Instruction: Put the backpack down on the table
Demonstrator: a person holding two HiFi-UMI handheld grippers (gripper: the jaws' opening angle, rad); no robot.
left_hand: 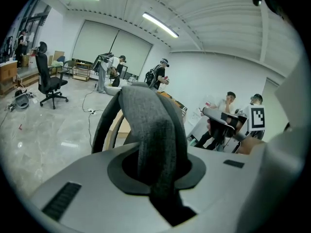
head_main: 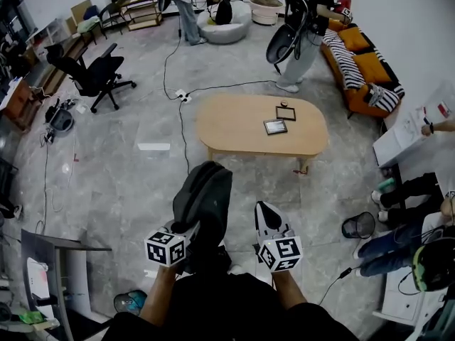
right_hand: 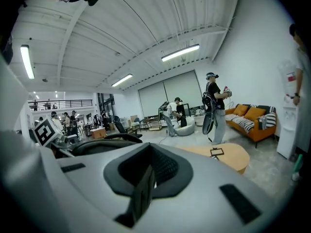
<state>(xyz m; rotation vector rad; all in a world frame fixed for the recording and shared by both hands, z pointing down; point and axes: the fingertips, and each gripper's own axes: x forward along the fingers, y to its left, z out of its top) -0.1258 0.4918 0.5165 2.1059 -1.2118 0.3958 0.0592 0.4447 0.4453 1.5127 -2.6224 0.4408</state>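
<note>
A dark grey backpack hangs in front of me above the floor, short of the oval wooden table. My left gripper is shut on the backpack's grey strap, which runs up between its jaws and fills the slot. To the right of the bag, apart from it, my right gripper has its jaws together with nothing between them. The right gripper view shows that gripper pointing towards the table, with the backpack at its left. Most of the bag's lower part is hidden behind my arms.
Two flat dark tablets lie on the table. A cable crosses the floor left of it. A black office chair stands at far left, an orange sofa at far right. People stand behind the table and sit at the right.
</note>
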